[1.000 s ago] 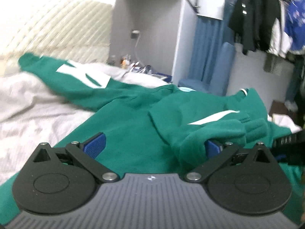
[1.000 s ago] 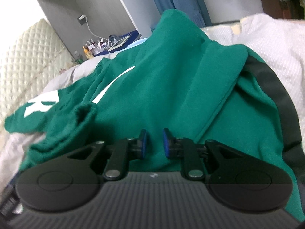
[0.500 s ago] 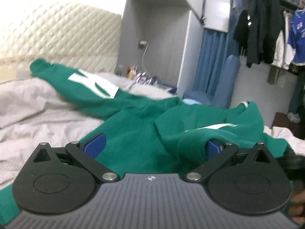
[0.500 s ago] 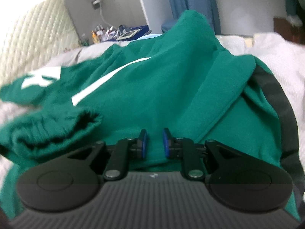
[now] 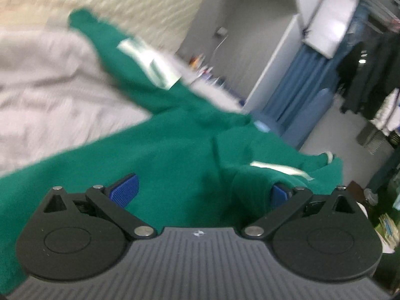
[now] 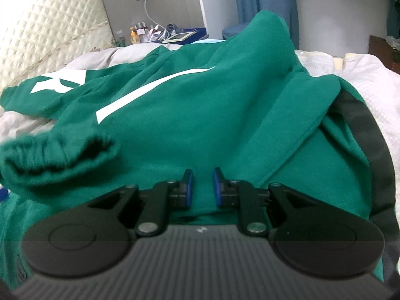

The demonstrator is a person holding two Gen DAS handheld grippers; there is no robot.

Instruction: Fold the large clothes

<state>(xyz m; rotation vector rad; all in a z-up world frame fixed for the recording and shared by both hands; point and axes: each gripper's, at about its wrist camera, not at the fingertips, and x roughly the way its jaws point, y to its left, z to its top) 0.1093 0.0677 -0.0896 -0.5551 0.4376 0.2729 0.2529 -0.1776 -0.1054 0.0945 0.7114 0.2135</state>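
Observation:
A large green sweatshirt (image 6: 200, 115) with white markings lies spread over the bed. In the right wrist view my right gripper (image 6: 202, 182) has its blue pads close together, with a fold of the green cloth bunched up between them. A gathered sleeve cuff (image 6: 55, 155) lies to its left. In the left wrist view, which is blurred, my left gripper (image 5: 202, 190) stands wide open over the sweatshirt (image 5: 162, 155). The sleeve end (image 5: 252, 187) rests against its right finger and hides part of that pad. The other sleeve (image 5: 117, 57) stretches away towards the headboard.
A pale grey bedspread (image 5: 50, 92) covers the bed, with a quilted cream headboard (image 6: 50, 25) behind. A bedside surface holds bottles and clutter (image 6: 155, 32). A blue curtain (image 5: 295, 92) and hanging clothes (image 5: 370, 62) stand to the right. A white blanket (image 6: 370, 80) lies beside the sweatshirt.
The left wrist view has rolled and shifted sideways, now tilted and blurred, with the sleeve end still by its right finger. The right view has levelled out; the cuff looms larger at left.

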